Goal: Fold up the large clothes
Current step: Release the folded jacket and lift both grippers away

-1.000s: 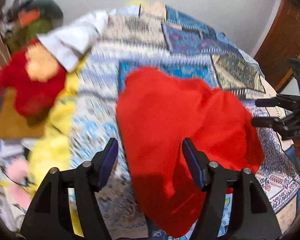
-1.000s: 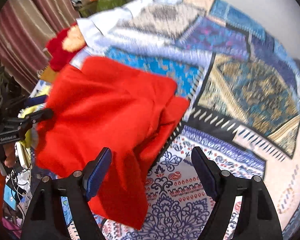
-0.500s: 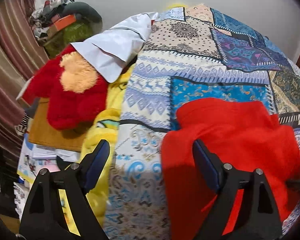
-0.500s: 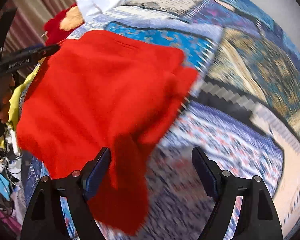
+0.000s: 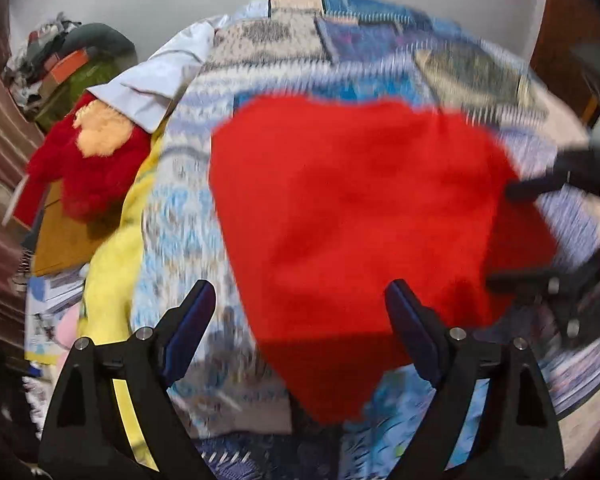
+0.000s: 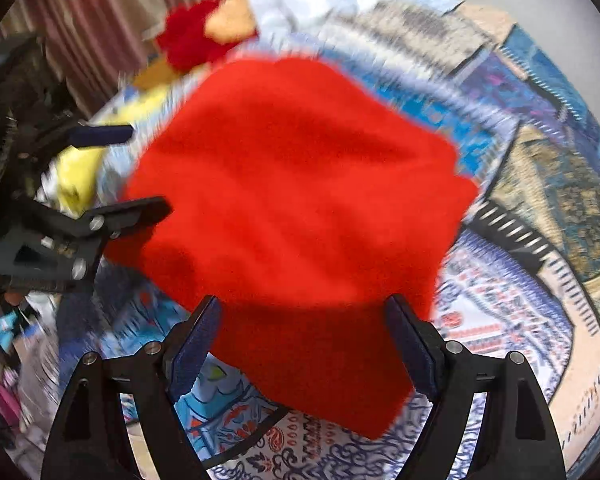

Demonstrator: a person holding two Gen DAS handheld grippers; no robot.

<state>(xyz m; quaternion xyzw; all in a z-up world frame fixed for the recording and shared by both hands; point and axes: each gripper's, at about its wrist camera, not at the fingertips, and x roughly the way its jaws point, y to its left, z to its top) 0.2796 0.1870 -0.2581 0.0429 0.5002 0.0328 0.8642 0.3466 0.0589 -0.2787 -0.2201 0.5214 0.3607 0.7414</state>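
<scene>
A red garment [image 5: 348,208] lies bunched and partly folded on the patchwork bedspread [image 5: 180,220]. My left gripper [image 5: 298,286] hovers over the garment's near left edge. Its jaws are opening, and nothing is pinched between the pads. In the right wrist view the red garment [image 6: 300,184] fills the middle. My right gripper [image 6: 304,300] stands open just above its near edge, holding nothing. Each gripper shows in the other's view: the right gripper [image 5: 506,236] at the garment's right side, the left gripper [image 6: 136,170] at its left side. Both views are blurred.
A red plush toy [image 5: 92,168] with a tan patch, a white cloth [image 5: 156,80] and a yellow cloth [image 5: 112,264] lie along the bed's left side. A cluttered pile [image 5: 68,60] stands at the back left, by a striped curtain [image 6: 92,20]. A wooden door [image 5: 560,40] is at the right.
The left gripper's jaws spread wider; it swung left, then back over the red garment. The right gripper rolled and came closer to the garment, which now spreads flatter.
</scene>
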